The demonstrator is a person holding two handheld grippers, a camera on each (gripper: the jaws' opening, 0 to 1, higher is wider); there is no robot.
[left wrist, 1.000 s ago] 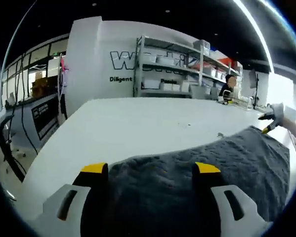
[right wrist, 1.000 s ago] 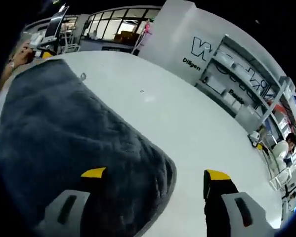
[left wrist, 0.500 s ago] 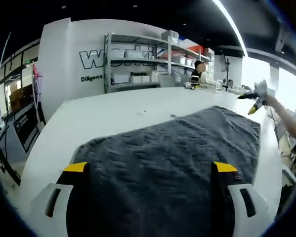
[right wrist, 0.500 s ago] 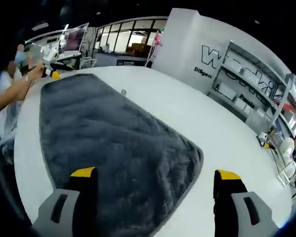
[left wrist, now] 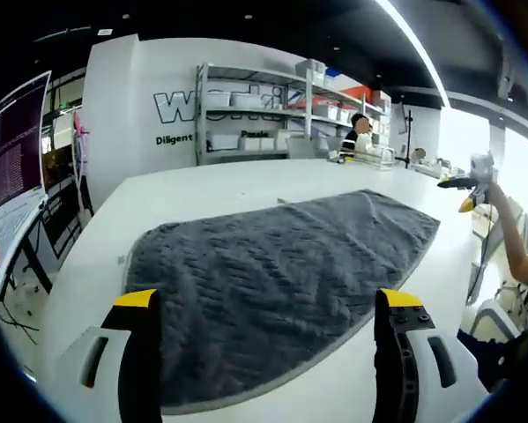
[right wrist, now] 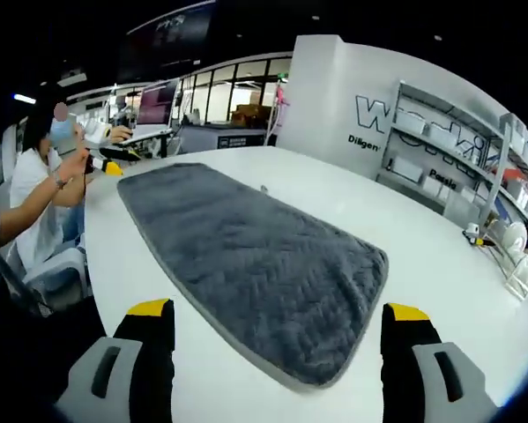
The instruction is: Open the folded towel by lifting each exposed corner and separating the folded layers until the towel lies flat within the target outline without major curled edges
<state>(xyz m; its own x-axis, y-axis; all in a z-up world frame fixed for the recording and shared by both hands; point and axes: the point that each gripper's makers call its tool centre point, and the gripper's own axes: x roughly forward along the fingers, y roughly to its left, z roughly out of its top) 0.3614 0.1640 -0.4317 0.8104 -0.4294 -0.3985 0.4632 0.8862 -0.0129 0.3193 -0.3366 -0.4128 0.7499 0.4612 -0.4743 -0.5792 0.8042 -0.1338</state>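
A dark grey towel (left wrist: pixel 272 273) lies spread flat in a single layer on the white table (left wrist: pixel 202 189); in the right gripper view the same towel (right wrist: pixel 246 256) runs from near left to far right. My left gripper (left wrist: pixel 268 308) is open above the towel's near edge, holding nothing. My right gripper (right wrist: pixel 277 317) is open too, its jaws wide apart above the towel's near corner and empty. The right gripper (left wrist: pixel 468 185) shows small at the far right of the left gripper view, and the left gripper (right wrist: pixel 105 163) shows beyond the towel's far left end in the right gripper view.
Metal shelves (left wrist: pixel 264 119) with white bins stand behind the table by a wall with lettering. A seated person (right wrist: pixel 43 189) is at the table's left side. A laptop screen (left wrist: pixel 12 167) is at the left. Small items (right wrist: pixel 493 242) sit on the table's far right.
Both grippers have pulled back and up from the towel, which now lies farther ahead and fully spread. Both stay open.
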